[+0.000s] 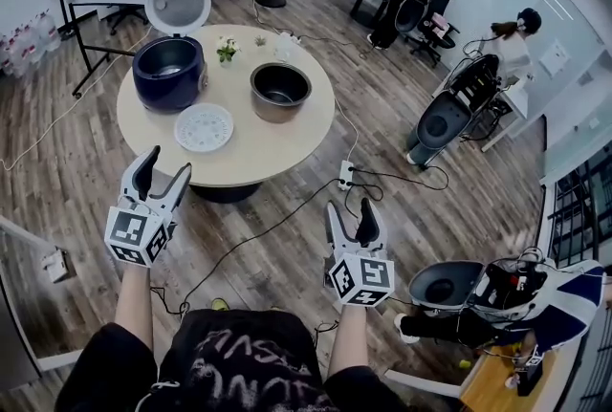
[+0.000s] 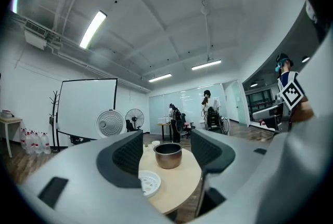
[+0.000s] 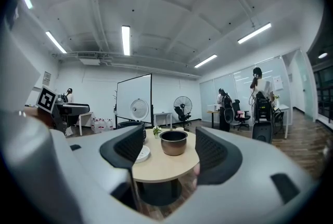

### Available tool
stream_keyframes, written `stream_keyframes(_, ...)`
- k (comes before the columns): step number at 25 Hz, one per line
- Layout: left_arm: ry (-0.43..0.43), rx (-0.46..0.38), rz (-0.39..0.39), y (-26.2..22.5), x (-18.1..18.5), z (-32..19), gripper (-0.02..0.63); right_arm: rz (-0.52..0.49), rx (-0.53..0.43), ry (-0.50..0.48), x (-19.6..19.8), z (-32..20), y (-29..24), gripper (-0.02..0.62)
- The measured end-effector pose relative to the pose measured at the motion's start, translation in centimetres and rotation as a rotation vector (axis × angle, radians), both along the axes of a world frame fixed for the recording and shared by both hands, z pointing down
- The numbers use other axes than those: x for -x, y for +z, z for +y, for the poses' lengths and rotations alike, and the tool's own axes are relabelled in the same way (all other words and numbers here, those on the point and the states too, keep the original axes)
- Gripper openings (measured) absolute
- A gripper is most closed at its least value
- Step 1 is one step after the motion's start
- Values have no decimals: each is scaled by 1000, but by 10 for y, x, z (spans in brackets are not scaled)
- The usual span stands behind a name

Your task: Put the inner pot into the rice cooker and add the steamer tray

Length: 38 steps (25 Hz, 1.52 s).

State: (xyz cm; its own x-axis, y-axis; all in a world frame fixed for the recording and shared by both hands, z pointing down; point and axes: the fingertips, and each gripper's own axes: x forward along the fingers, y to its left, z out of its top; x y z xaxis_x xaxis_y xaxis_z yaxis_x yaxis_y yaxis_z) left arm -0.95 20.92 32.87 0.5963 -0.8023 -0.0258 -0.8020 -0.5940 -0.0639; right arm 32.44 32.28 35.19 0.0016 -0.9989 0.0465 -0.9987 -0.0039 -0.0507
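On the round table (image 1: 277, 150) stands the dark blue rice cooker (image 1: 168, 69) with its lid (image 1: 178, 2) tipped up. The bronze inner pot (image 1: 280, 91) (image 2: 168, 155) (image 3: 173, 142) sits to its right, apart from it. The white steamer tray (image 1: 204, 127) (image 2: 150, 182) (image 3: 141, 153) lies flat near the table's front edge. My left gripper (image 1: 161, 171) and right gripper (image 1: 350, 216) hover short of the table, both open and empty. Each points level at the table, with the pot seen far off between its jaws.
A small plant (image 1: 227, 49) and a cup (image 1: 284, 43) stand at the table's back. A power strip (image 1: 345, 175) and black cables (image 1: 251, 240) lie on the wood floor in front of me. Office chairs, desks and people fill the room's right side.
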Motion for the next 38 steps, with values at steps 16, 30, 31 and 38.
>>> stream_keyframes(16,65,38,5,18,-8,-62,310,-36,12,25,6,-55,13,318)
stream_keyframes(30,6,130,-15,50,-77,-210,308,-100,105,-22,-67,-224,51,318)
stream_keyframes(31,-2,138,-13,54,-83,-225,308,-107,110,-24,-74,-240,54,316)
stream_keyframes(38,-42,179,-29,65,-125,-291,308,-144,160,-63,-117,-321,73,313)
